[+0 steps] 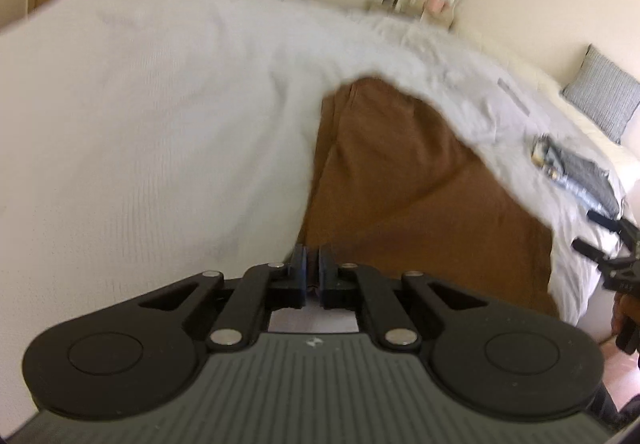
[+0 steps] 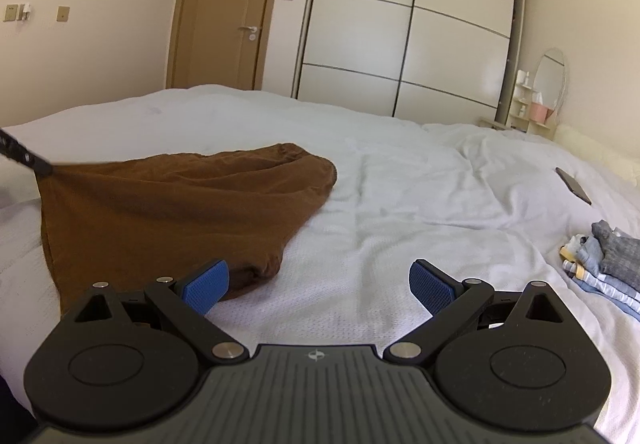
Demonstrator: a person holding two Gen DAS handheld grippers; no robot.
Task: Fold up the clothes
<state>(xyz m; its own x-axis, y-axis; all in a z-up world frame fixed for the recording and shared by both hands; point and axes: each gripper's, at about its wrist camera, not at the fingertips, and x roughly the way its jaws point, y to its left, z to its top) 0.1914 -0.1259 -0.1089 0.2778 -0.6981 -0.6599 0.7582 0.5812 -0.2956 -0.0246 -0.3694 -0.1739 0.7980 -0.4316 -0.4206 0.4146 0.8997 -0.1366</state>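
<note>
Ahead and left of the right gripper (image 2: 319, 282), spread wide and empty, the brown garment (image 2: 168, 204) is laid on the bed (image 2: 400, 184), long axis running leftward. Its far corner is pinched by the closed left gripper (image 1: 313, 264); the right sits nearer the loose hem.

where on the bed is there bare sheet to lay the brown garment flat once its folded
The widest bare sheet lies between the brown garment and the folded clothes stack, running back toward the wardrobe. The right edge is crowded: the stack, plus a dark phone behind it. The left hand-held gripper pinches the garment; the right hand-held gripper is open.
</note>
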